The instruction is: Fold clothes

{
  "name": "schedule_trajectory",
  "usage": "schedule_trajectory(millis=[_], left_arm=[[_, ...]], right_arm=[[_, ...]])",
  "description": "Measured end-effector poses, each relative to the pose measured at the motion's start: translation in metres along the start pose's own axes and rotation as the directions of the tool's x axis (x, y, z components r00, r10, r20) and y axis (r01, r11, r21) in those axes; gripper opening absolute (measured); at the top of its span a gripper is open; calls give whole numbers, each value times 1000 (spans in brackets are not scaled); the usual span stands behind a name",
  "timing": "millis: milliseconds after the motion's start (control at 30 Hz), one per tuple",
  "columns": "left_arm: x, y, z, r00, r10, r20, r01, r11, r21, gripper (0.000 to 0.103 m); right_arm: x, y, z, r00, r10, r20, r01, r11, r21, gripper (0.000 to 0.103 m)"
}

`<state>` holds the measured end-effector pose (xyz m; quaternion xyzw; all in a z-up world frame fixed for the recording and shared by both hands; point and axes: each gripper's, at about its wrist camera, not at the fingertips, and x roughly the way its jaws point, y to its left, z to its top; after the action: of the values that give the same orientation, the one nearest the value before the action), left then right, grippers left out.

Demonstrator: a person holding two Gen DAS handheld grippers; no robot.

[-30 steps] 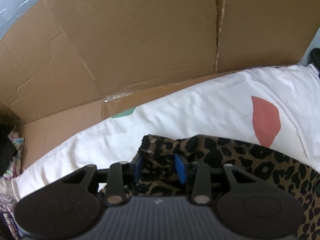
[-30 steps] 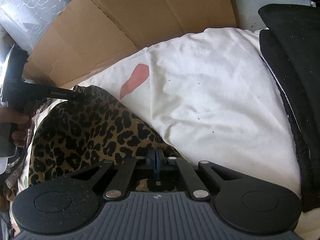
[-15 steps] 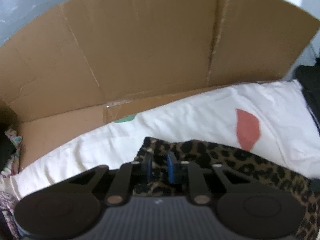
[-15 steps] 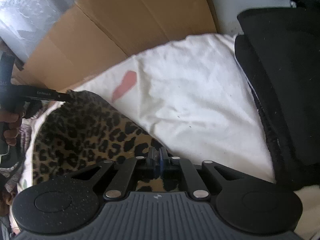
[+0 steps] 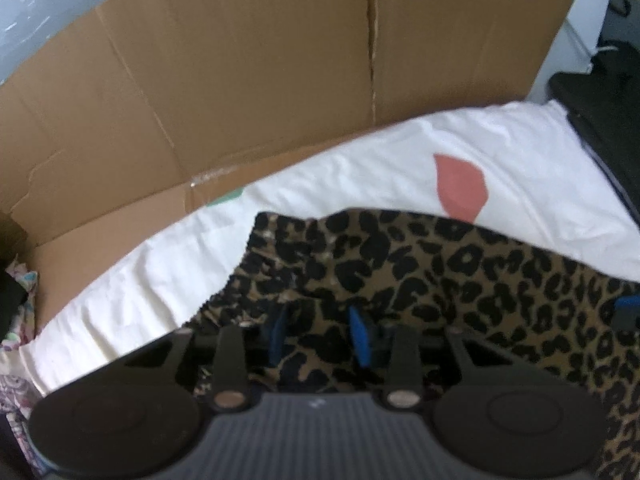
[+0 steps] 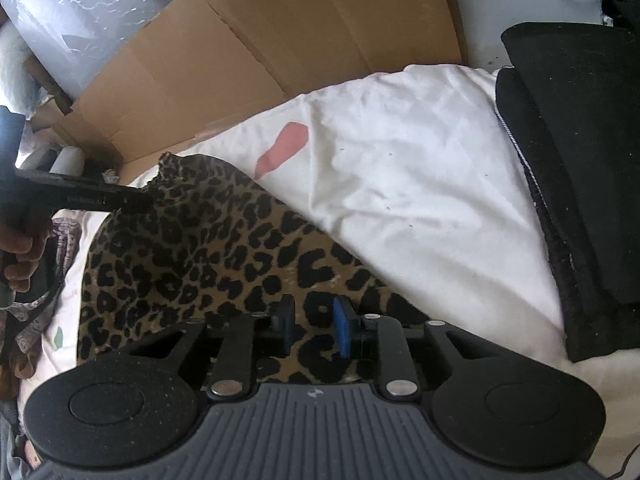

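Both the left gripper and right gripper have their fingers parted, holding nothing, over the leopard-print garment lying on the white sheet (soft, light, limp; best pinched at corners or hem).

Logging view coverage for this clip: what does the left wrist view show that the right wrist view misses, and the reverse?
Left wrist only: the open left gripper from behind and a green patch on the sheet. Right wrist only: the open right gripper, a hand, and plastic wrap. Both: leopard-print garment, white sheet, red patch, cardboard, black fabric.
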<state>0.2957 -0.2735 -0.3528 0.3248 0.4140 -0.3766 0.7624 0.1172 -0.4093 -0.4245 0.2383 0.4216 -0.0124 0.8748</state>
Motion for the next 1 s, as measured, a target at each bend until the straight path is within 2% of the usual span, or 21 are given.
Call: schedule_trajectory(millis=[67, 133, 200, 333, 400, 500, 667, 767, 833, 1000], left_arm=[[7, -5, -2, 1000, 19, -15, -19, 1000, 19, 39], [14, -10, -4, 999, 39, -30, -38, 999, 37, 50], [20, -14, -6, 998, 57, -42, -55, 997, 53, 54], [14, -14, -6, 998, 65, -27, -64, 997, 48, 56], [11, -14, -6, 997, 69, -19, -68, 997, 45, 55], [6, -14, -6, 997, 71, -6, -71, 997, 36, 45], [-18, -13, -16, 1000, 6, 11, -6, 1000, -8, 42], [-29, -13, -23, 999, -29, 15, 30, 999, -30, 38], [-23, -15, -31, 1000, -27, -2, 27, 999, -38, 33], [1, -9, -41, 999, -12, -32, 9, 995, -95, 30]], right_arm=[[1, -3, 0, 1000, -5, -3, 5, 1000, -3, 26], [1, -6, 0, 1000, -9, -5, 9, 1000, -9, 26], [1, -8, 0, 1000, -14, -5, 14, 1000, -16, 25], [0, -9, -2, 1000, -29, -3, 28, 999, -41, 25], [-1, -9, -3, 999, -38, -2, 37, 998, -53, 25], [-3, -10, -3, 999, -43, -5, 42, 997, -61, 25], [-8, -6, 1, 999, -51, -9, 51, 997, -62, 26], [-11, -3, 1, 1000, -31, -7, 30, 998, -50, 26], [-13, 1, 0, 1000, -15, -9, 15, 998, -55, 27], [-11, 6, -6, 1000, -6, -25, 4, 998, -68, 26]])
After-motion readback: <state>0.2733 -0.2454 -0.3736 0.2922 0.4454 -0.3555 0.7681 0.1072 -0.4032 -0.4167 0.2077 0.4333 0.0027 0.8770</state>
